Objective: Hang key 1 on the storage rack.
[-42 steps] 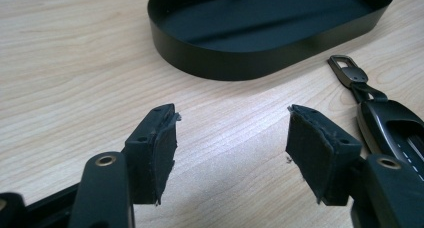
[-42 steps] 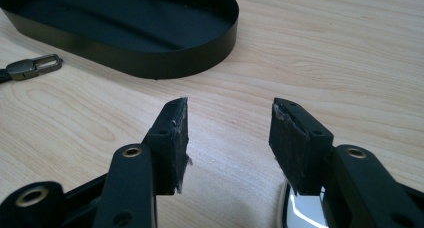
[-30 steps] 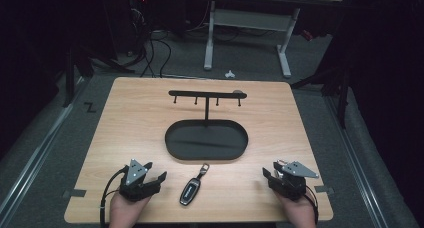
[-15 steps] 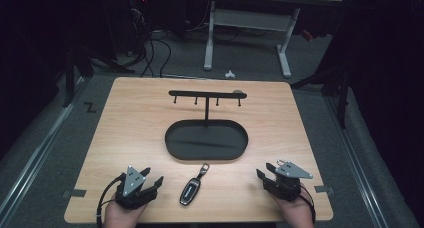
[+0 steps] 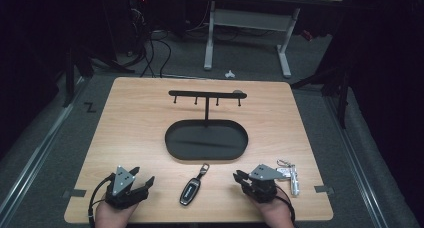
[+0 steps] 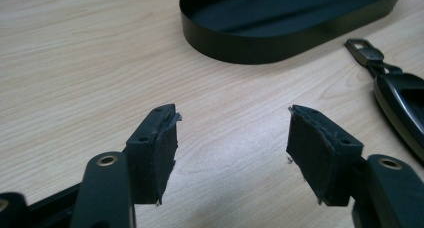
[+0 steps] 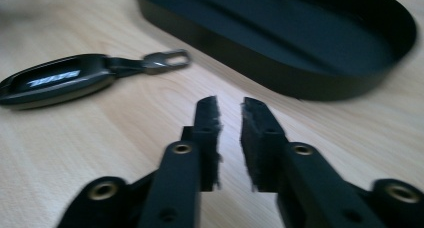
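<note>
A black key fob point(image 5: 190, 190) with a metal clip lies on the wooden table near the front edge, between my two grippers. It also appears in the left gripper view as the key fob point(image 6: 400, 98) and in the right gripper view as the key fob point(image 7: 55, 80). My left gripper point(image 5: 142, 174) rests left of it; its jaws point(image 6: 232, 123) stand apart over bare wood. My right gripper point(image 5: 238, 176) sits right of the fob. Its jaws point(image 7: 230, 105) have just been closing to a thin slit with nothing between them. A silver bunch of keys point(image 5: 290, 175) lies just right of that hand.
A black oval tray point(image 5: 172, 138) sits mid-table, its rim point(image 6: 240, 48) ahead of the left gripper and its wall point(image 7: 300, 80) ahead of the right one. A black T-shaped stand with several hooks point(image 5: 206, 94) rises behind it. Desk legs and cables stand beyond the table.
My right gripper slid left toward the fob with its jaws drawn closer, uncovering the silver keys on the table. The left gripper shifted slightly left and nearer the front edge.
</note>
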`<control>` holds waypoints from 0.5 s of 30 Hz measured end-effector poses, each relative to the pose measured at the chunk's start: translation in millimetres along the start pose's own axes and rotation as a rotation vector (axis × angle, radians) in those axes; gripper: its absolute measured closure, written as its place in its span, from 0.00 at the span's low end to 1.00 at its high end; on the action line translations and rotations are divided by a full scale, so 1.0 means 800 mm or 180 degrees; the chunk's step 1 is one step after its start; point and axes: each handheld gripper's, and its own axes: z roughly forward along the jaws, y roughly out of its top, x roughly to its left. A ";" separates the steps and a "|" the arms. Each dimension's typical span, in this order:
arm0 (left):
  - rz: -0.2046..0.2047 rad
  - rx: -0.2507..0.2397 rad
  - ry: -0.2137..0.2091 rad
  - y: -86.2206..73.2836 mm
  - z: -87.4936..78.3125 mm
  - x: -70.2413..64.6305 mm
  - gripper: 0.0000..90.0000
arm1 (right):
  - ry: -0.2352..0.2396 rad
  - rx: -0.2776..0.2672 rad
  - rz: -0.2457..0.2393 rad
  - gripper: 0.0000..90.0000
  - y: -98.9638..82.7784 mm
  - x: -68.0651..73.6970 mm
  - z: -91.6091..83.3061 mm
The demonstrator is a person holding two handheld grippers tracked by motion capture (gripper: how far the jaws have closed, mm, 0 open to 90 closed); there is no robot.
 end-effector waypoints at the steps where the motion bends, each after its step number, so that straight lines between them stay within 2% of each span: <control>1: -0.0018 -0.0023 -0.0007 0.000 -0.001 0.001 0.41 | 0.0085 0.0025 -0.0058 0.95 0.004 0.012 0.008; 2: -0.0030 -0.0076 -0.0002 0.000 -0.003 0.004 0.40 | 0.0113 0.0040 -0.0073 0.97 0.005 0.017 0.011; 4: -0.0035 -0.0108 0.0009 0.000 -0.005 0.005 0.39 | 0.0124 0.0076 -0.0222 0.99 0.010 0.032 0.020; 6: -0.0036 -0.0141 0.0021 -0.001 -0.007 0.006 0.39 | 0.0146 0.0070 -0.0238 0.99 0.012 0.036 0.023; 8: -0.0042 -0.0152 0.0024 -0.002 -0.008 0.007 0.39 | 0.0273 0.0061 -0.0192 1.00 0.020 0.048 0.033; 13: -0.0026 -0.0160 0.0052 -0.005 -0.012 0.009 0.39 | 0.0438 0.0022 -0.0268 1.00 0.036 0.077 0.050; 14: -0.0022 -0.0141 0.0065 -0.007 -0.015 0.009 0.39 | 0.0524 0.0016 -0.0306 1.00 0.039 0.088 0.057; 15: -0.0022 -0.0141 0.0065 -0.007 -0.015 0.009 0.39 | 0.0524 0.0016 -0.0306 1.00 0.039 0.088 0.057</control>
